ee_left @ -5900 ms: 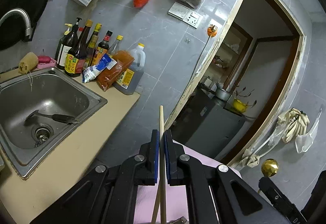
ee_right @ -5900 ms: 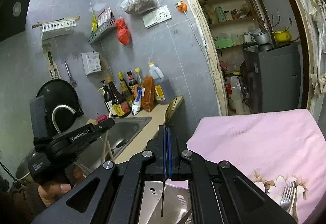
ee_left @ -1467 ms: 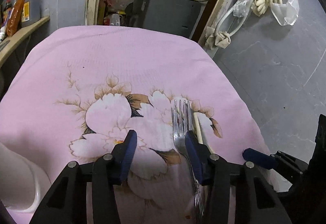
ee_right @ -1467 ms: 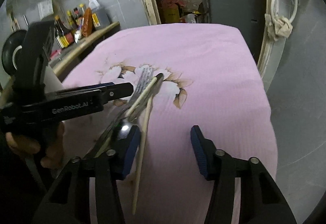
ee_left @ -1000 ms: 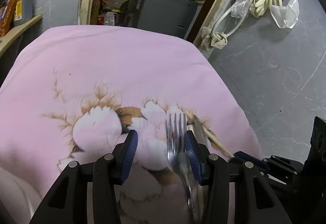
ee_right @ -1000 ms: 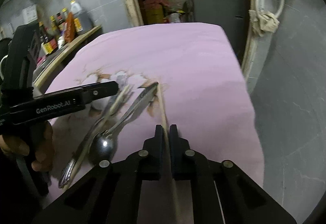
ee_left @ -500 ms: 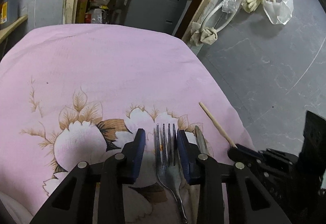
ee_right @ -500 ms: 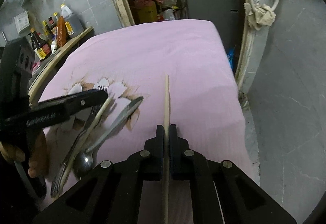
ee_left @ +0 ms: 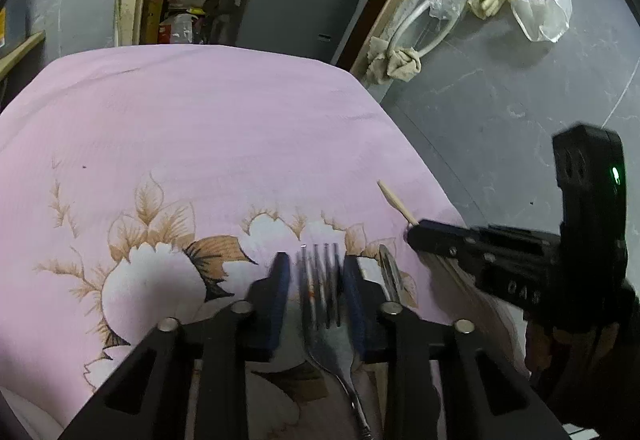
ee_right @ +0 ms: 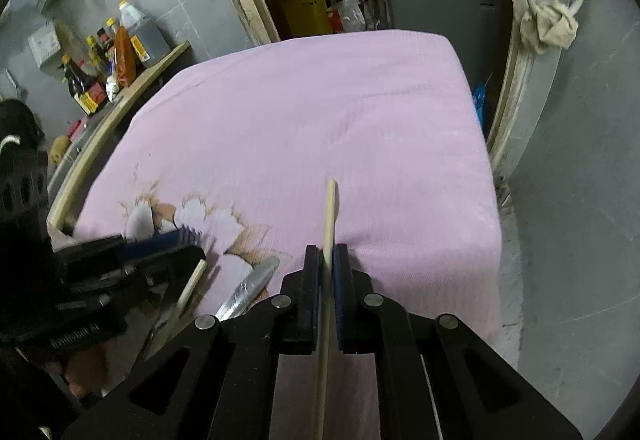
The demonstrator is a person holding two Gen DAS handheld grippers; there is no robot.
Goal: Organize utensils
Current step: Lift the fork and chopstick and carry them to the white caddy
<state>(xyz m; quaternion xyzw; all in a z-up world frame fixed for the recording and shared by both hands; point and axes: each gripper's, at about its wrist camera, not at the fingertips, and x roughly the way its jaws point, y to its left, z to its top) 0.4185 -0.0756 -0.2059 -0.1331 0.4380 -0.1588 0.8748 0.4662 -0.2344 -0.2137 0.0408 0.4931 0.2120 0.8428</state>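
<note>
Draped beneath both sets of fingers, pink cloth (ee_left: 240, 120) with a brown and white flower print, filling most of each view.

Low over that print, left gripper (ee_left: 316, 280), pointing down and forward. Just been closing, now narrowed to a slot barely wider than the fork (ee_left: 320, 304). Fork tines between the two blue pads, tips level with the pad ends, handle running back under the gripper body. Thin strip of cloth showing between the left pad and the nearest tine; right pad nearly against the outer tine. No firm pinch to be seen.

Off to the right of those fingers, right gripper (ee_right: 327, 264), clamped on a wooden chopstick (ee_right: 330, 216). Jaws just eased a touch wider, yet pads close against the stick on both sides. Stick held lengthwise along the fingers, its end poking out well ahead of the fingertips above bare cloth, casting a shadow there.

Between the two grippers, lying flat on the cloth: a silver spoon handle (ee_right: 248, 288) just left of the right fingers, then a second chopstick (ee_right: 192, 286) beside it, partly hidden under the left gripper.
</note>
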